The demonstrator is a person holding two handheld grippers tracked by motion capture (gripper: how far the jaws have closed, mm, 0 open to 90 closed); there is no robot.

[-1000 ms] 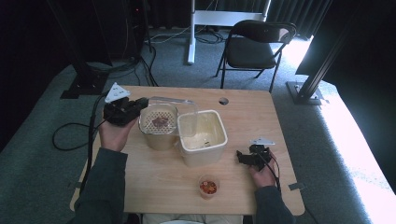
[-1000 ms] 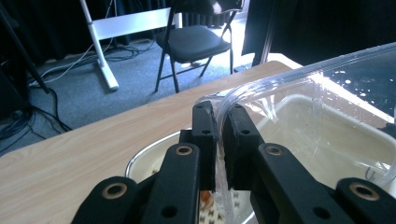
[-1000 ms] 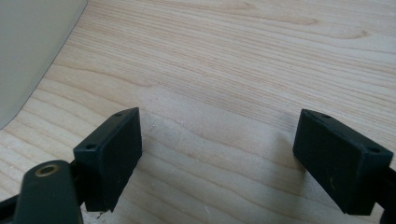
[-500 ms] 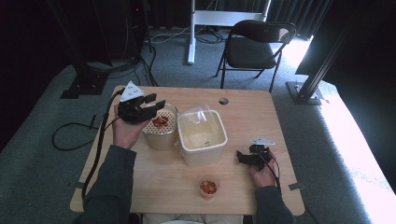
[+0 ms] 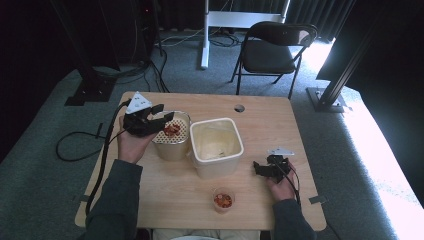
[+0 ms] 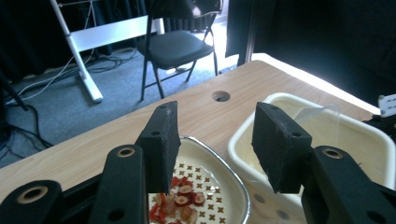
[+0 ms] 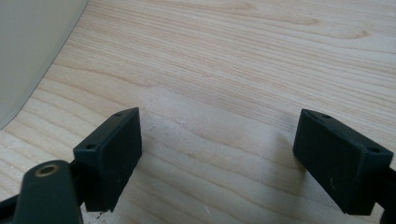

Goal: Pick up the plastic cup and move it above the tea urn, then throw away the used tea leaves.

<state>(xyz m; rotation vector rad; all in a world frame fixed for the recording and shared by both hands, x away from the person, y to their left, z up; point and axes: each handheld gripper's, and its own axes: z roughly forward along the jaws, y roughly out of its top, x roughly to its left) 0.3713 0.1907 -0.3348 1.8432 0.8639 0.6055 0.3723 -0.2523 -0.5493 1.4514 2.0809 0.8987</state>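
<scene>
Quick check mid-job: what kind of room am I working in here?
Likely a recording studio or lab rather than a kitchen: black curtains all round, grey carpet, a folding chair, floor cables, and one small wooden table.

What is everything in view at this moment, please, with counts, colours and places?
Table: one, light wood, centre.
Strainer basket: one, cream, perforated, holding red pieces, left of the tub.
Tub: one, cream, table middle.
Small cup: one, clear, red pieces inside, near front edge.
Folding chair: one, black, beyond the table.
Left gripper: one, black, jaws just opened, nothing between, over the basket.
Right gripper: one, black, open, low over the table, right of the tub.
</scene>
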